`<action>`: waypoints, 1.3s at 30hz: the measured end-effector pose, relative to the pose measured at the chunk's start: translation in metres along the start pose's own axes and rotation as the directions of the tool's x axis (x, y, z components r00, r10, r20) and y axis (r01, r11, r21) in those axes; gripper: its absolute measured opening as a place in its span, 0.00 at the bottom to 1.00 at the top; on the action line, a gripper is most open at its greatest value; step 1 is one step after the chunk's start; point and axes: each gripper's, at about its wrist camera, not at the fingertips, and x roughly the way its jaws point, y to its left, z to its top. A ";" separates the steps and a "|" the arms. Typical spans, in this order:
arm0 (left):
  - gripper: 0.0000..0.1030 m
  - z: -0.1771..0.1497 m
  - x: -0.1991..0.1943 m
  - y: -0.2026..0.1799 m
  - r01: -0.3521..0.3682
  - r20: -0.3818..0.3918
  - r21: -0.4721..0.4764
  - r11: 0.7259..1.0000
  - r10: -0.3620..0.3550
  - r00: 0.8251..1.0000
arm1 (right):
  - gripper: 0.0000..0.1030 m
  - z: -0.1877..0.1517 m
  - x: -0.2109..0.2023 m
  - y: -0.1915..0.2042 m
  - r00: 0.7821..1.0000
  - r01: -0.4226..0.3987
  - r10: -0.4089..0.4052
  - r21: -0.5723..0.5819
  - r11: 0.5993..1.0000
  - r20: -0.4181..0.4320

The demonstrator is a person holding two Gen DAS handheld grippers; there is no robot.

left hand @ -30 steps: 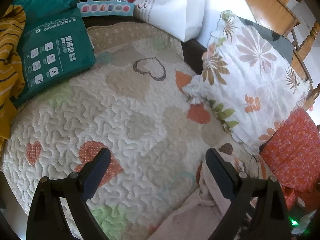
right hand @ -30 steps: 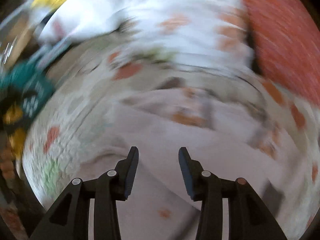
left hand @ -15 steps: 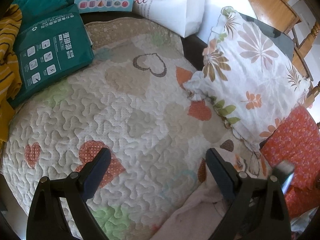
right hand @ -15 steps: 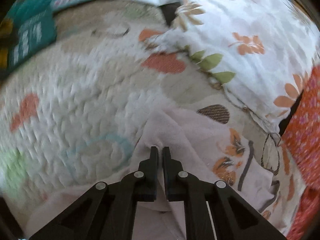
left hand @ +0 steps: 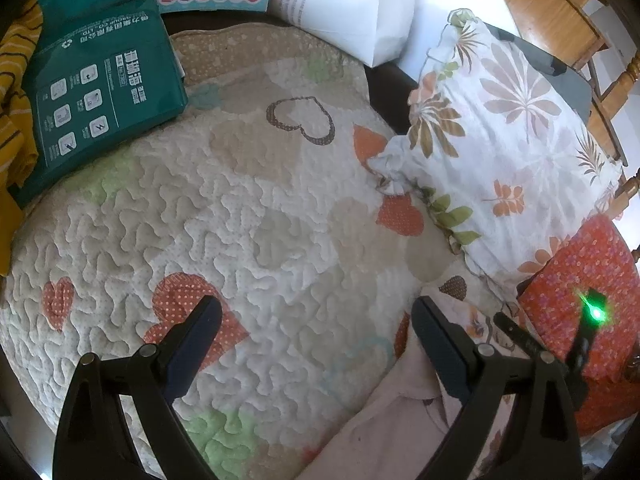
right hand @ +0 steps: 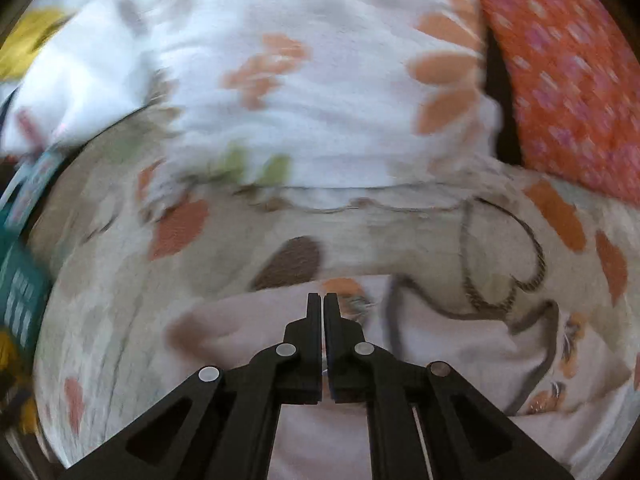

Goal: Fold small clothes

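Pink cloth (right hand: 320,360) with a dark trim lies crumpled at the near edge of the quilt (left hand: 260,220), close to the flowery pillow (left hand: 512,140) and the red spotted cushion (left hand: 580,320). The right claw (right hand: 322,308) has its two fingers almost together, and a bit of the pink cloth seems pinched between them. Its jaws are opening just a tiny bit. The picture from that side is smeary. The left claw (left hand: 316,320) hangs wide open over the quilt and holds nothing; its right finger sits just beside the pink cloth.

What could go wrong? The pinch looks thin, so the cloth could slip out if the jaws loosen more. A fast pull could drag the whole cloth into a lump instead of a neat fold. The cloth could also catch on the pillow.
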 end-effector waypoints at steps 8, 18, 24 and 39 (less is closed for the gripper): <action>0.92 -0.003 0.004 -0.002 -0.012 -0.014 -0.002 1.000 0.012 1.000 | 0.52 -0.042 0.012 0.135 0.998 0.064 -0.060 -0.560 0.826 0.026; 0.92 0.000 0.002 0.002 -0.010 -0.010 -0.003 1.000 0.010 1.000 | 0.08 -0.004 0.039 0.083 0.986 0.156 -0.165 -0.343 0.926 0.005; 0.92 0.000 0.001 0.005 -0.008 -0.013 -0.014 1.000 0.008 1.000 | 0.08 0.018 0.049 0.007 0.992 0.113 -0.115 -0.025 0.993 -0.054; 0.92 -0.009 0.009 -0.005 -0.006 -0.050 0.043 0.999 0.008 0.999 | 0.09 0.017 0.006 -0.041 0.999 0.041 -0.042 0.201 0.979 0.002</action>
